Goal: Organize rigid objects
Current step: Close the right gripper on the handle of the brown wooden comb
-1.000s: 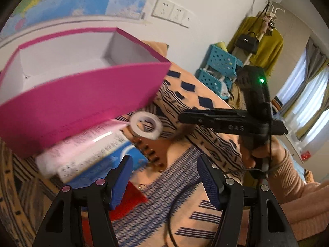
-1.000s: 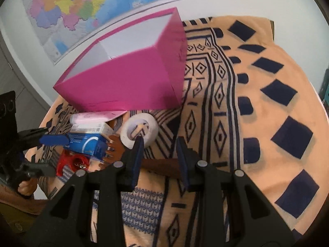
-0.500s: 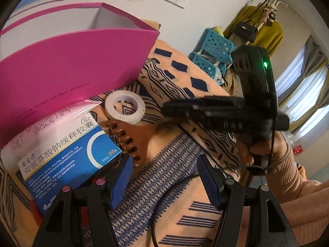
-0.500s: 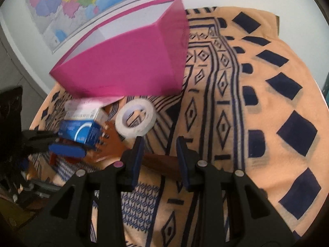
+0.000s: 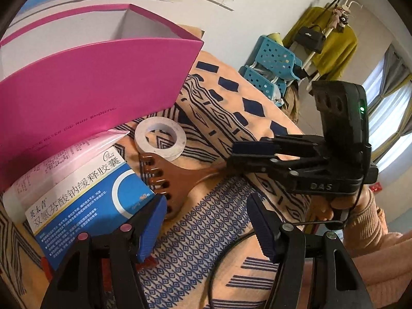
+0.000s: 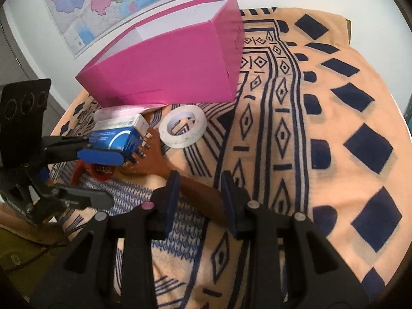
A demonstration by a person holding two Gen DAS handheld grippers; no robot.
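A brown wide-tooth comb [image 5: 180, 177] [image 6: 152, 159] lies on the patterned cloth, its teeth against a blue and white medicine box [image 5: 85, 198] [image 6: 113, 136]. My right gripper [image 6: 199, 200] [image 5: 231, 158] is shut on the comb's handle. My left gripper [image 5: 206, 225] [image 6: 103, 177] hangs open just beside the blue box, with only cloth between its pads. A white tape roll [image 5: 164, 152] [image 6: 180, 141] lies flat past the comb. Behind them stands an open pink box [image 5: 90, 90] [image 6: 167, 72] with a white inside.
A pale pink packet [image 5: 64, 159] rests between the blue box and the pink box. A red object [image 6: 79, 172] sits under my left gripper. A black cable [image 5: 231, 244] crosses the cloth. Blue crates [image 5: 273, 61] and a coat rack stand beyond the table's far edge.
My left gripper has come down and closer to the blue box and the comb, so both now show large. The right gripper has stayed on the comb's handle.
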